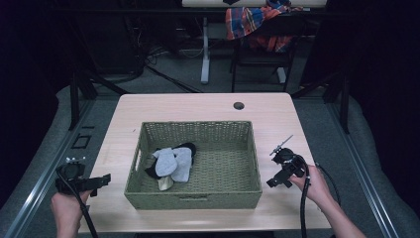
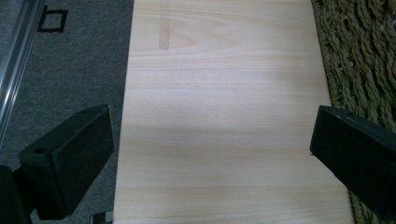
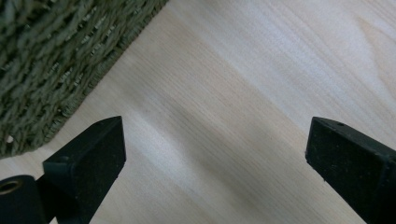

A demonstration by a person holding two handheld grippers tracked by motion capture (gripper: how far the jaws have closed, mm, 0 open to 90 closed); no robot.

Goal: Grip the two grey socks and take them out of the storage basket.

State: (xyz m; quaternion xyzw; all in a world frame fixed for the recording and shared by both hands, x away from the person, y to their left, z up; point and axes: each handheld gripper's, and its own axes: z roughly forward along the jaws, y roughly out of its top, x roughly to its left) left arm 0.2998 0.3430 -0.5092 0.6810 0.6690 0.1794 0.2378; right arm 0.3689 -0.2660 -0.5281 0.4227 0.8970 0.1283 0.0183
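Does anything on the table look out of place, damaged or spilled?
Nothing stands out. The woven basket sits square on the table, and the socks lie loosely piled inside it. Both grippers, left and right, are open, holding nothing.

Your left gripper [image 1: 101,180] hangs at the table's [image 1: 198,106] left edge near its front corner, your right gripper [image 1: 276,181] over the right edge. Between them sits a woven basket [image 1: 225,193], with grey and black socks [image 1: 172,162] bunched in its left half.
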